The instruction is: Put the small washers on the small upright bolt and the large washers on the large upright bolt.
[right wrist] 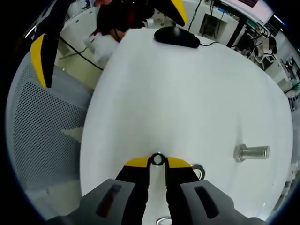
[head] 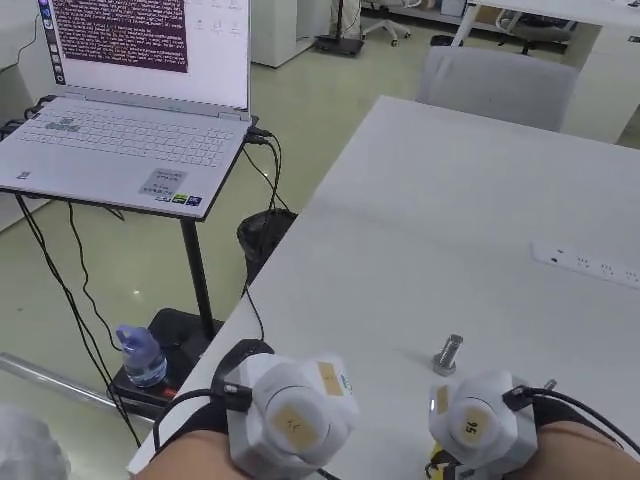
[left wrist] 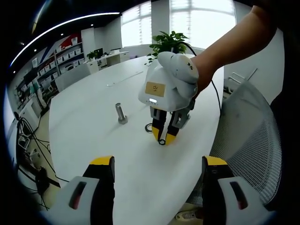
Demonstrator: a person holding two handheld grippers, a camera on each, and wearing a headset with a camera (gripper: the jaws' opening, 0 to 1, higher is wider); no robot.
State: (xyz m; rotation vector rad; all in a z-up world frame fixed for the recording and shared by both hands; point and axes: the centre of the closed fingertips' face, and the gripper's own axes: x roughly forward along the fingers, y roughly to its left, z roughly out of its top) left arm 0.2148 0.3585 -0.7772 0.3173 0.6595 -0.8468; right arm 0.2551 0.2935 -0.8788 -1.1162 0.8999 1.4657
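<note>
Status of tools: your left gripper (left wrist: 157, 164) has its jaws spread wide, with nothing between them. Your right gripper (left wrist: 163, 137) is closed, its yellow tips pinching a washer (right wrist: 158, 159) edge-on just above the white table (head: 450, 200). You cannot tell from these views whether this washer is a small or a large one.

Location of parts: in the right gripper view, a second washer (right wrist: 198, 171) lies flat on the table just beside the jaw, at 4 o'clock from the held washer. One bolt (head: 448, 354) stands upright on its head, threads up, with no washer on its shank. In the head view it sits near the right gripper, at 11 o'clock from it. In the left gripper view it stands at 10 o'clock from the right gripper's tips, apart from them.

Position of tools: in the left gripper view, the right gripper points down at the table at 12 o'clock from the open jaws.

Surroundings: in the head view, a laptop (head: 120, 140) stands open on a stand at 10 o'clock, off the table. A power strip (head: 585, 265) lies on the table at 2 o'clock.
</note>
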